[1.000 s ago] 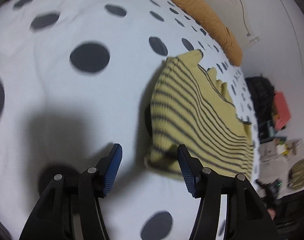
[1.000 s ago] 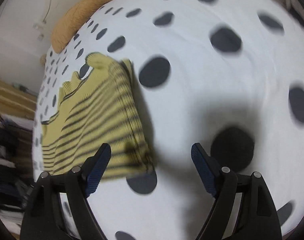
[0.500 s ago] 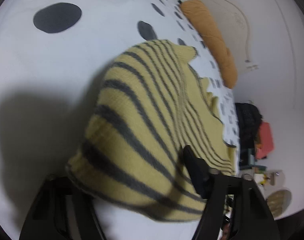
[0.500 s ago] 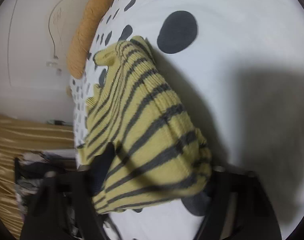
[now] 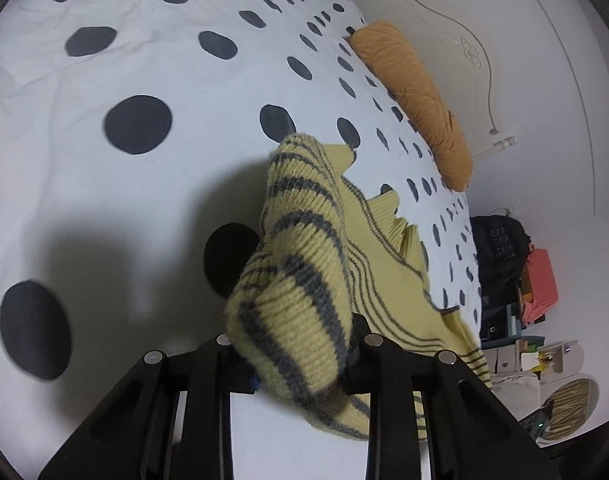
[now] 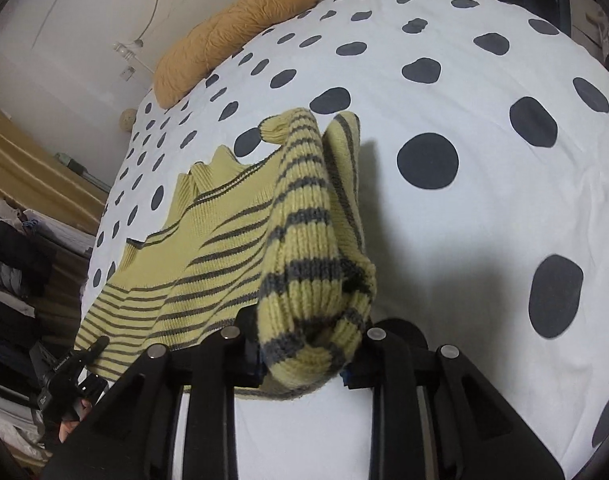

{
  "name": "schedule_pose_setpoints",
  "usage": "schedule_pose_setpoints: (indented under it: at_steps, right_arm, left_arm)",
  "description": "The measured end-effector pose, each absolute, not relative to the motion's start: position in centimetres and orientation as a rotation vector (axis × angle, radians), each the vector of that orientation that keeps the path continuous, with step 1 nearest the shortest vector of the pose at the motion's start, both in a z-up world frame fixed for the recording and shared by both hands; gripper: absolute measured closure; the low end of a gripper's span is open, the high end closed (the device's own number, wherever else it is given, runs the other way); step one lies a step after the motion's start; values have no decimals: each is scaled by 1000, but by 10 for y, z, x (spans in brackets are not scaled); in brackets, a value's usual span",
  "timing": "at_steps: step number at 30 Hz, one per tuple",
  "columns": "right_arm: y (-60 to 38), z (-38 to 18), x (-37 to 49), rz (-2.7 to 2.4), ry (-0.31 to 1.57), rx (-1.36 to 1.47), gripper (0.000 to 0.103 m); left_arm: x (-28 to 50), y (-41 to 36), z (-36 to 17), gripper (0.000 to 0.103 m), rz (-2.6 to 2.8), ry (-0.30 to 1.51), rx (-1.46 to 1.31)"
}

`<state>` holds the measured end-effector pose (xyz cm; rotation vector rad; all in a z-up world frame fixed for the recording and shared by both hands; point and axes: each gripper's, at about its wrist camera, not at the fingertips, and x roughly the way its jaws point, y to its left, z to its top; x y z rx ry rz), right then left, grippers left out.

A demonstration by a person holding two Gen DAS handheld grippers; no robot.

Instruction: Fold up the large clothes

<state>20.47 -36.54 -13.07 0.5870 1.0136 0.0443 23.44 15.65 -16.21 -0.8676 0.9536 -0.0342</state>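
1. Step in hand: a fold was under way. The yellow ribbed-knit sweater with grey stripes [image 5: 300, 312] lay on the white duvet with large dark polka dots [image 5: 144, 200], its near end lifted clear of the duvet by both grippers.
2. Left gripper [image 5: 294, 364]: jaws had just been closing, w/ the knit between them; they pinched a thick bunched roll of the near hem.
3. Right gripper [image 6: 304, 356]: same, jaws had just been closing onto the sweater [image 6: 312, 280] and pinched a rolled-up wad of the hem.
4. Where it was: rel. to the orange-brown bolster pillow [image 5: 412, 100] at the head of the duvet, the sweater sat well apart, toward the camera side. Its ribbed collar lay nearest the bolster and flat; only the hem end hung in the grips.
5. Axis: long axis ran collar-to-hem, roughly pointing from the grippers toward the bolster side. Collar end away, hem end at the jaws.
6. Sleeves: prob. already tucked in, since none showed spread out, but the bunched fabric hid too much to be sure.
7. Next move, as I judged it: carry the hem up and over toward the collar, both hands level and in step so the fold line stayed square across the stripes, then lay it down before letting go.
8. Risk: thick knit was bunched in each jaw, so a corner might slip or land crooked.
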Motion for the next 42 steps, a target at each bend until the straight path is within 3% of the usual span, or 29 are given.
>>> schedule_pose_setpoints:
  at_steps: [5,10,13,15,20,24,26,32,34,36,38,42]
  right_arm:
    - [-384,-125,143,49,1072,725,77]
    - [-407,-179,53,6,1238,861,74]
    - [-424,-223,19,-47,1263,940,66]
    - [-435,-215,5,-75,1216,1013,61]
    - [-425,-140,14,-127,1115,680,61]
    - [-382,-113,61,65,1033,650,61]
    - [-357,-119,97,133,1044,646,61]
    - [-321,-181,178,143,1193,644,61]
    - [-330,-196,187,85,1206,631,71]
    - [-346,-198,199,16,1189,601,77]
    - [-362,-199,209,-36,1182,577,78]
    - [-388,-206,224,-87,1193,580,90]
  left_arm:
    - [144,180,-140,76,-20,974,-851]
    - [46,207,-234,76,119,1186,-1030]
    - [35,220,-232,74,106,1125,-1110]
    - [41,219,-201,74,108,1085,-1000]
    - [56,198,-137,78,109,986,-795]
    - [87,162,-94,74,-66,887,-713]
    - [122,142,-99,70,-185,924,-700]
    - [197,119,-178,73,-175,1138,-626]
    - [213,127,-194,73,-122,1156,-575]
    - [229,138,-203,80,-75,1153,-504]
    - [248,147,-209,95,-28,1149,-441]
    - [276,177,-222,101,20,1152,-444]
